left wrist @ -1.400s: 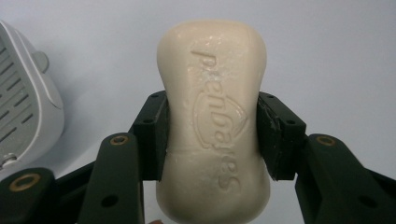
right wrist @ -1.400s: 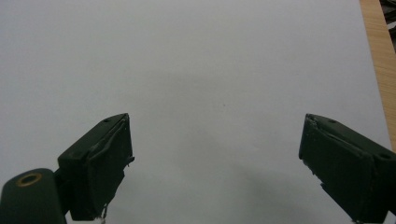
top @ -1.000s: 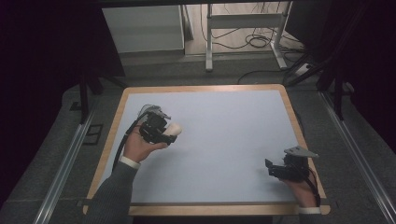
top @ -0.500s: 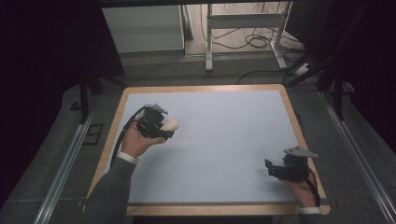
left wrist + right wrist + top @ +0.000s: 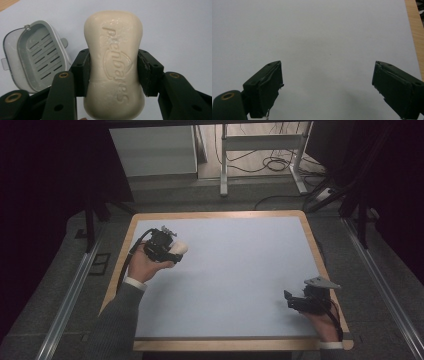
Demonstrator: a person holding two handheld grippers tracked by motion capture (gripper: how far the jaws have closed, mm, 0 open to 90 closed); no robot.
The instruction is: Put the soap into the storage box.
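— What are the left tongs [image 5: 113,72] doing?

— Pinching a cream bar of soap [image 5: 114,65] across its narrow waist, one black jaw pressed to each side. Raised lettering runs along the bar's face (upside down from the camera, so I won't try to spell it).

— And where is that on the desk [image 5: 230,270]?

— In the high view the left tongs [image 5: 172,251] sit over the far left part of the pale blue top, the soap [image 5: 179,249] poking out toward the middle. I cannot tell whether it touches the surface.

— Anything near it?

— A grey soap dish [image 5: 37,56] with a slotted drain tray, lying open on the desk, to the left of the bar in the left gripper view.

— The right tongs [image 5: 327,92]?

— Spread wide, nothing between the jaws, bare desk ahead and the wooden edge at the far right. From above the right tongs [image 5: 292,301] sit low by the near right corner, well apart from the soap.
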